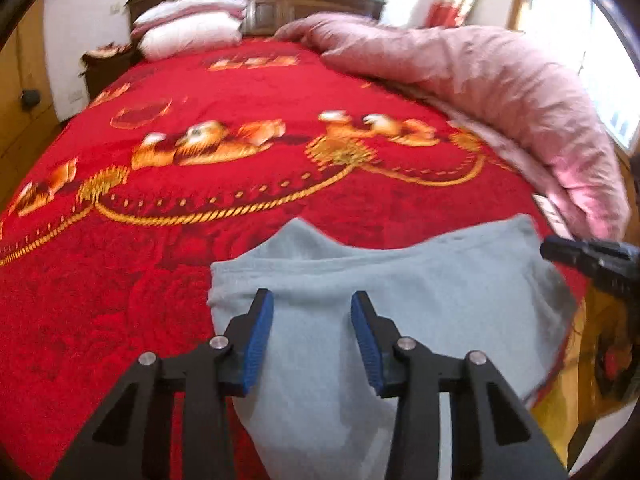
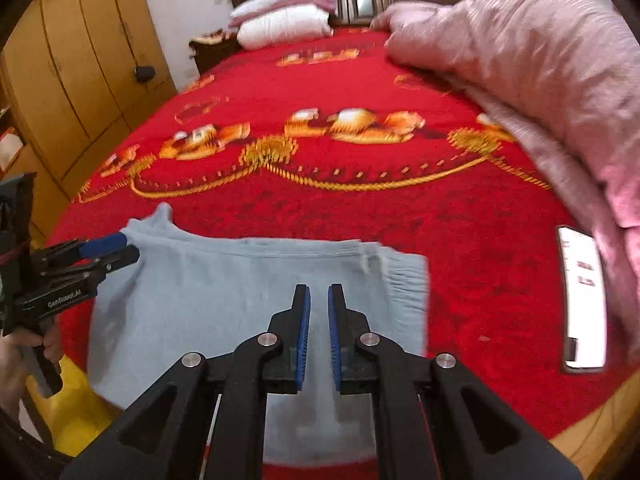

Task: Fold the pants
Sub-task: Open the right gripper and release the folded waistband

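Note:
Light blue pants lie folded in a flat rectangle on the red bedspread near the foot of the bed. My left gripper hovers over their left part, blue pads well apart with only flat cloth showing between them. In the right wrist view, the left gripper sits at the left edge of the pants, in a person's hand. My right gripper hangs over the middle of the pants, pads nearly together, gripping nothing. Its black tip shows at the right edge of the left wrist view.
A bulky pink quilt is heaped along the bed's right side. A white phone-like slab lies on the bedspread beside it. White pillows rest at the wooden headboard. A yellow wardrobe stands left of the bed.

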Available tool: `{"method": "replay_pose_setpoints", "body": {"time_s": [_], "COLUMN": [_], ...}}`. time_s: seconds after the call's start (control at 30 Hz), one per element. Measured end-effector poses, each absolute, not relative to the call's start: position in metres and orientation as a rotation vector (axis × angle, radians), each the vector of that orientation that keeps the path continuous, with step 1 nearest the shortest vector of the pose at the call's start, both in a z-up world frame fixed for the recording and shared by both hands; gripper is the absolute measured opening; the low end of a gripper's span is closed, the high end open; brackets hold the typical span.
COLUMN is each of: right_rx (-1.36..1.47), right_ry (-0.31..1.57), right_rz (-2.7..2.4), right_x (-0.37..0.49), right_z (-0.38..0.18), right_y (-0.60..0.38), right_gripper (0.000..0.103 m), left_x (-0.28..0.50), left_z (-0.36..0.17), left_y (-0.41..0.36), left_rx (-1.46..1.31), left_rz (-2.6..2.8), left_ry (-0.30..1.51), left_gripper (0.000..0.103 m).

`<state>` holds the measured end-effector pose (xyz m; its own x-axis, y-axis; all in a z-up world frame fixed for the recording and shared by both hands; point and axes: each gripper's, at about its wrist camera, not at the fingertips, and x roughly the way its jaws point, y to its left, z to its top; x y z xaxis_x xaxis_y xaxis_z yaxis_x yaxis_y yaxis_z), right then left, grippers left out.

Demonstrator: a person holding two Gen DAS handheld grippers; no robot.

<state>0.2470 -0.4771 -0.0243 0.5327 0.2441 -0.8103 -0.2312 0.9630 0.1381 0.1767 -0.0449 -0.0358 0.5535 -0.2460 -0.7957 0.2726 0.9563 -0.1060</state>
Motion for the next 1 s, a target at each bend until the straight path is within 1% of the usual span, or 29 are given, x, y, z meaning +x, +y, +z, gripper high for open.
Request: {"method": "replay_pose_setpoints", "body": {"time_s": [0.1,0.17,0.2,0.23,0.43,0.6,0.7,0.87,0.97,1.0], "right_rx": [-0.029,-0.025,0.0,0.023,0.056,0.01,0.013,0.011,0.018,0.037], "right_ry": [1.012,1.016,1.002,0.995,1.012,0.995,0.988,1.008,1.033,1.043], "right_rz": [0.26,0.265,0.273,0.272,0.262,0.224,0.257,0.258,0.233,0.231], "right_x": [0.267,0.277,0.279,0.282,0.283,0.249,0.227,0.199,0.188,0.186], "right_z": [-0.051,-0.066,-0.07,-0.072,-0.064,-0.036,-0.028,-0.036,-0.048,-0.054], "right_y": [-0.47,-0.474,-0.478,-0.482,-0.484,-0.489,-0.495,-0.501,-0.504,-0.507], "right_gripper": [0.01,0.008,0.005,0.003,0.003,0.006,0.008,0.01,0.01,0.01], "left_x": [0.194,0.198,0.199,0.201,0.199,0.167,0.141,0.103,0.088,0.086], "left_z": [-0.054,-0.054,-0.055,-0.056,-0.051,-0.032,-0.023,-0.024,-0.033,-0.037], "left_y": [-0.045,-0.045,-0.045,-0.045,-0.042,-0.035,-0.029,-0.02,-0.015,-0.014], "left_rx": [0.028,0.03,0.025,0.019,0.009,0.017,-0.003,-0.075,-0.107,-0.104], "left_rz": [-0.283,-0.279,-0.275,-0.272,-0.274,-0.278,-0.294,-0.303,-0.297,-0.287], "left_ry": [0.979,0.976,0.98,0.983,1.0,0.99,0.967,0.984,1.0,1.009], "left_gripper": [0.042,0.042,0.042,0.042,0.042,0.042,0.043,0.044,0.051,0.052]}}
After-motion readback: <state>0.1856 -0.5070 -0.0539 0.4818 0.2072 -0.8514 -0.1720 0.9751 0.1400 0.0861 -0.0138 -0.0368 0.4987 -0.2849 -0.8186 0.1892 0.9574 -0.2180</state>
